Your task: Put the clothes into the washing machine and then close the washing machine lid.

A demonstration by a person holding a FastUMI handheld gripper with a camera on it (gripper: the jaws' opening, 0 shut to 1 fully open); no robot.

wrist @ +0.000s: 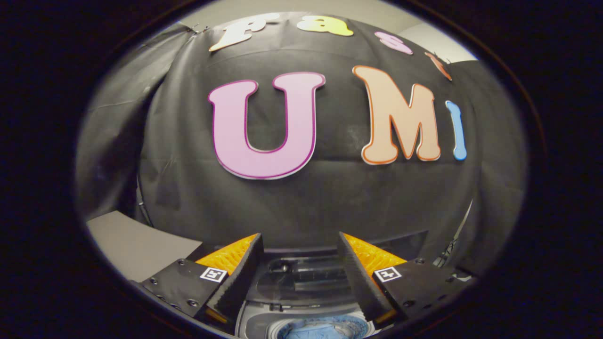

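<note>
Washing machine [301,301]: seen from above, low between and beyond the fingers of the gripper [299,263], standing against the black cloth wall [301,197].

Clothes [325,329]: a blue bundle lies inside the round drum opening at the machine's near edge. It touches neither finger. Judged: the loading step is done, or nearly so; whether more clothes wait elsewhere cannot be told.

Lid [301,282]: a dark, see-through panel stands up at the machine's far edge, behind the drum opening. It looks raised, so the drum is uncovered. Judged: closing the lid is the step left.

Gripper state: the two fingers stand spread wide, with nothing between them. Only the lid and the machine's top show through the gap.

Pose: the gripper is held above the machine, pointed mostly level at the cloth wall and tilted only slightly down, so the machine sits far below the fingertips. The fingertips are apart from the lid's upper edge; no contact seen.

A pale flat surface [136,245] lies to the left of the machine, beyond the left finger.

Judged next need: come down to the lid's top edge and swing it forward over the drum.
</note>
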